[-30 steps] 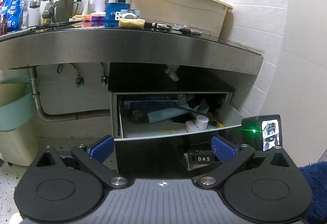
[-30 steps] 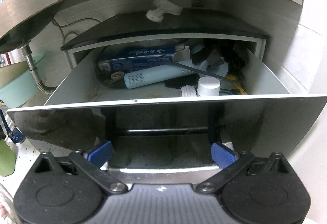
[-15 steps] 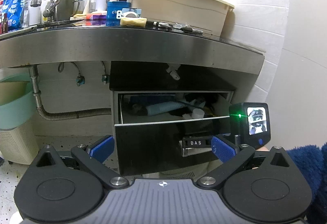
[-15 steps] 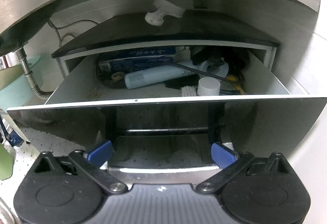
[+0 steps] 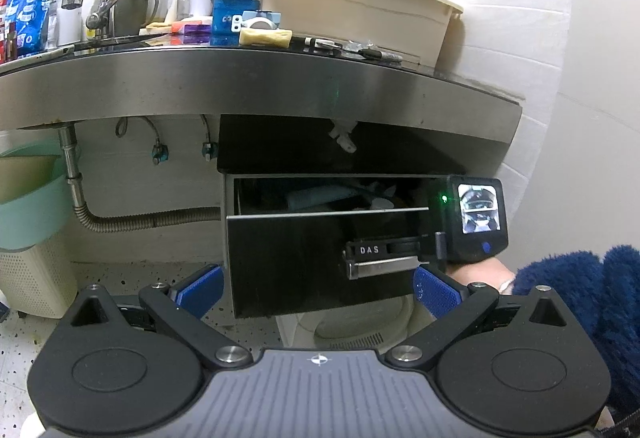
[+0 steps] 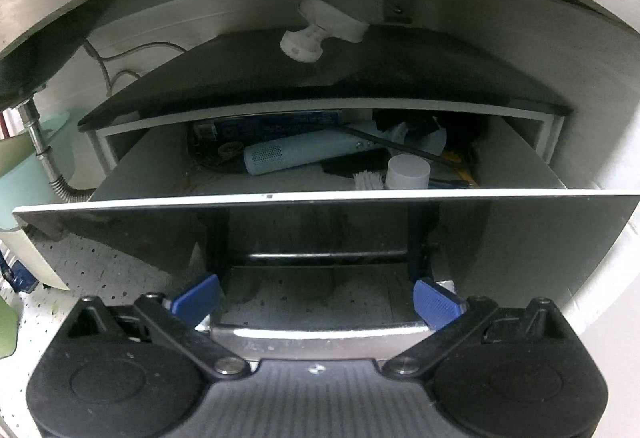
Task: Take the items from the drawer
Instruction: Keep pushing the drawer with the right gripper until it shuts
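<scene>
A black-fronted drawer (image 5: pixel 304 258) under the steel counter stands pulled open. In the right wrist view it (image 6: pixel 320 230) holds a pale blue tube-shaped device (image 6: pixel 300 156), a dark blue box (image 6: pixel 272 124), a white cylinder (image 6: pixel 408 171), a white brush head (image 6: pixel 368 180) and dark clutter at the right. My right gripper (image 6: pixel 318 298) is open, low in front of the drawer's glossy face, its blue pads either side of the metal handle (image 6: pixel 316 332). In the left wrist view it (image 5: pixel 384 262) shows at the drawer's handle. My left gripper (image 5: pixel 318 290) is open and empty, well back from the drawer.
The steel counter (image 5: pixel 256 78) overhangs the drawer, with a beige tub (image 5: pixel 352 6), bottles and a tap on it. A corrugated drain pipe (image 5: pixel 132 222), a green basin (image 5: pixel 28 198) and a white basket (image 5: pixel 36 278) lie left. A white fitting (image 6: pixel 316 34) hangs above the drawer.
My left gripper has pulled back and dropped lower, so the drawer looks smaller and its contents are mostly hidden behind the front. The right gripper has barely moved at the handle.
</scene>
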Motion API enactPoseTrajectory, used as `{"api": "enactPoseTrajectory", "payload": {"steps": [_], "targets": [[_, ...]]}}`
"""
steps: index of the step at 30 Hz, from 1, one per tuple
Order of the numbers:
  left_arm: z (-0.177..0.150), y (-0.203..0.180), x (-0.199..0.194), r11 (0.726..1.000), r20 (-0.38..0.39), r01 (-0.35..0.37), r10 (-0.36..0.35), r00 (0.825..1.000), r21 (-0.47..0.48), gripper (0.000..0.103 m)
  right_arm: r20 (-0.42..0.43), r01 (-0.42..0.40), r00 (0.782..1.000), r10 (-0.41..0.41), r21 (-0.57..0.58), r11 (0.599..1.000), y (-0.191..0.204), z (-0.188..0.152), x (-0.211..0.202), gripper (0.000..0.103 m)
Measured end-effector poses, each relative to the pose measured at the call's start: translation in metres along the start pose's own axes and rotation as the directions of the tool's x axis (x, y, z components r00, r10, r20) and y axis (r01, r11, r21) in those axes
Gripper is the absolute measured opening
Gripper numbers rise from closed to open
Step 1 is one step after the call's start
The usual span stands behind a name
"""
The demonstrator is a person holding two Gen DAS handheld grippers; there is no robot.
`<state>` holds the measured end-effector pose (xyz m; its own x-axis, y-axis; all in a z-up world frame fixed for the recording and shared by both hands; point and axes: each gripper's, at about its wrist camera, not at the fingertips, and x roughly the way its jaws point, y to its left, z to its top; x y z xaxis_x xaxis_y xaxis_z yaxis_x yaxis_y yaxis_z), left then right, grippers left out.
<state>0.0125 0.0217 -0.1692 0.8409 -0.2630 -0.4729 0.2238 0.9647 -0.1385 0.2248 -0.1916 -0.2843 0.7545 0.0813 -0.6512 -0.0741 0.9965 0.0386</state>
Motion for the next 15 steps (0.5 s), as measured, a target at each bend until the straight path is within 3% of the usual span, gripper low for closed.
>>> {"api": "enactPoseTrajectory", "payload": {"steps": [15], "targets": [[0.001, 0.008, 0.000, 1.000, 0.001, -0.023, 0.023, 1.000, -0.021, 0.103, 0.008, 0.012, 1.000, -0.012, -0.010, 1.000, 0.003, 0.023, 0.028, 0.103]]}}
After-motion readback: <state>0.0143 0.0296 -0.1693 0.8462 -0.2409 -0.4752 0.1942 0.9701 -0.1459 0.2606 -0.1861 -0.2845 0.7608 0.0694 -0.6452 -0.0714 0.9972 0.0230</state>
